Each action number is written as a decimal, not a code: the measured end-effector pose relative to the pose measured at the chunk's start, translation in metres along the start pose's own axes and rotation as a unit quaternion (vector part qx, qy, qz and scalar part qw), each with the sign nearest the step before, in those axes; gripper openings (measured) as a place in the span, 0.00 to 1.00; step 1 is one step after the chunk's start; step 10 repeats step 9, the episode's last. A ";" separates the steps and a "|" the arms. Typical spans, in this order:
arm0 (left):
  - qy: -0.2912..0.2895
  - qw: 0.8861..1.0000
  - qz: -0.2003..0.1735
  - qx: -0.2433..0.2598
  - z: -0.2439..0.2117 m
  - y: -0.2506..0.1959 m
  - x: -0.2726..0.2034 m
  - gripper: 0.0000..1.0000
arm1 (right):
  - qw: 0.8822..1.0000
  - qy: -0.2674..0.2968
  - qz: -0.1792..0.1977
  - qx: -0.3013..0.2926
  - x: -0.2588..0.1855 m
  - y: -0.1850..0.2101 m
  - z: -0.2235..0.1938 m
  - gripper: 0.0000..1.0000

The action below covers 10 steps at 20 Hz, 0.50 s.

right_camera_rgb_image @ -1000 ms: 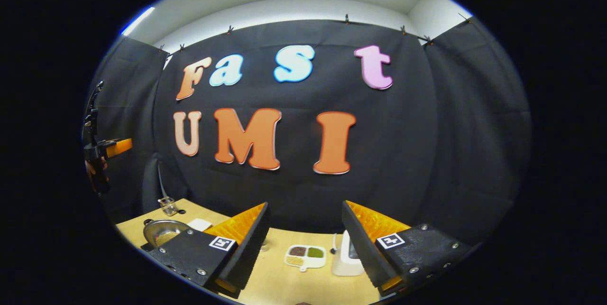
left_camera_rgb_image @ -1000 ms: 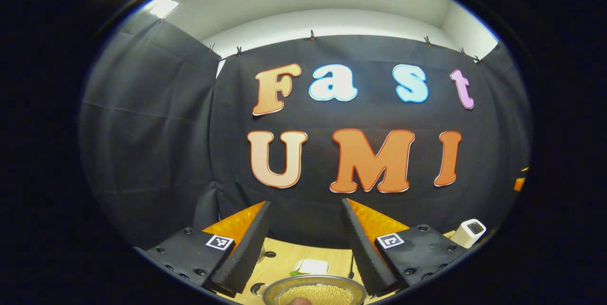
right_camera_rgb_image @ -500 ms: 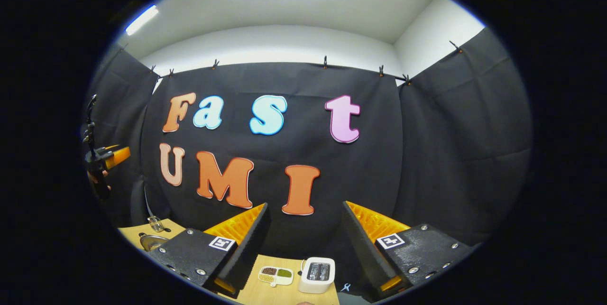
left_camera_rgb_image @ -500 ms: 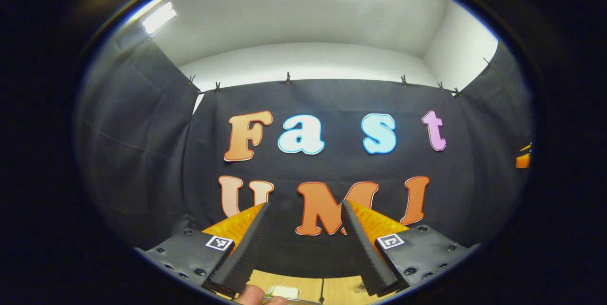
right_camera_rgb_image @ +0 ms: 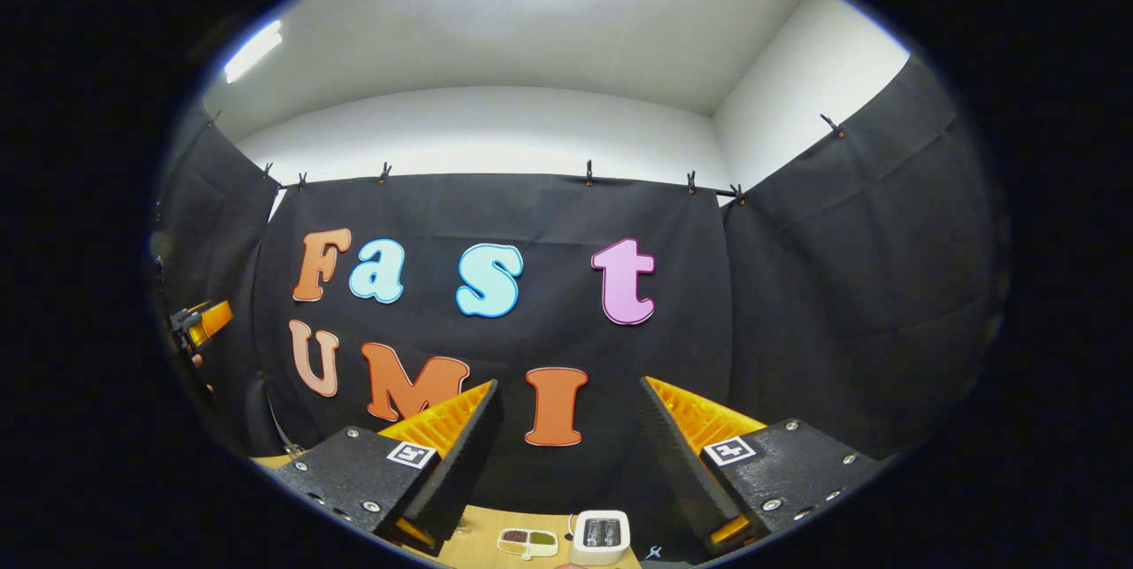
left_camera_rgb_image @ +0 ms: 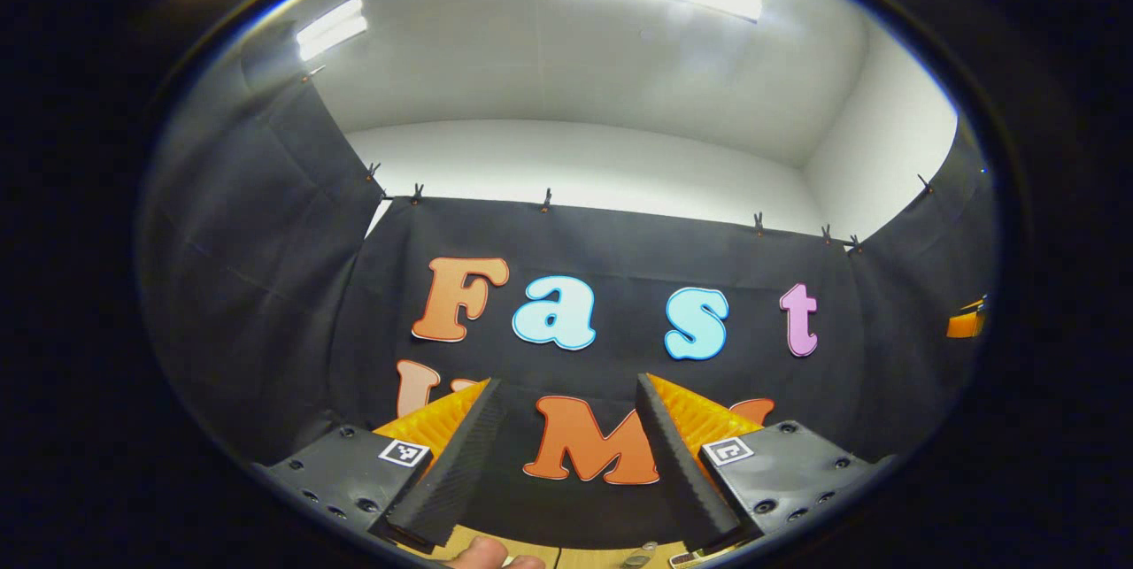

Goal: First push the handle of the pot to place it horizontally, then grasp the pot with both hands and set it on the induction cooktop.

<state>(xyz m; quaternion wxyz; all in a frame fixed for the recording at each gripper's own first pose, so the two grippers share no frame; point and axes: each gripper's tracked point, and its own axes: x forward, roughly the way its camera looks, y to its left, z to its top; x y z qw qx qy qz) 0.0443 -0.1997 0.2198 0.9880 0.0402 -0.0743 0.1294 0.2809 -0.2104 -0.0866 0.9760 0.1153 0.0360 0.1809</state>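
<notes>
two grippers, left gripper (left_camera_rgb_image: 561,410) jaws wide apart on nothing, right gripper (right_camera_rgb_image: 569,410) same, one white boxy appliance (right_camera_rgb_image: 601,535), one white sectioned dish (right_camera_rgb_image: 526,541) beside it on one pale wooden table (right_camera_rgb_image: 482,542)

Item count, right gripper view
1 white toaster (right_camera_rgb_image: 601,536), 1 divided dish (right_camera_rgb_image: 527,541) with 3 fillings, 1 wooden table (right_camera_rgb_image: 482,547), 2 ceiling lights.

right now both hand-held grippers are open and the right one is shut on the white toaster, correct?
Not quite. The right hand-held gripper is open with nothing between its fingers; the right gripper view shows the white toaster standing apart on the table. The left hand-held gripper is open too.
</notes>
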 end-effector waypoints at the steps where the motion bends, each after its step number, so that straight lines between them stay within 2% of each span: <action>1: 0.000 1.000 -0.001 -0.009 0.004 0.000 0.000 0.97 | 1.000 0.001 0.007 0.010 -0.004 0.005 0.006 0.94; 3: -0.003 1.000 0.001 -0.026 0.014 0.004 -0.003 0.97 | 1.000 0.004 0.018 0.019 -0.010 0.010 0.011 0.92; 6: 0.002 0.999 0.004 -0.054 0.021 0.013 -0.005 0.96 | 1.000 -0.007 0.022 0.000 -0.013 0.010 0.022 0.94; 10: 0.018 0.999 0.003 -0.041 0.019 0.016 -0.003 0.95 | 1.000 -0.010 0.018 -0.009 -0.017 0.006 0.028 0.94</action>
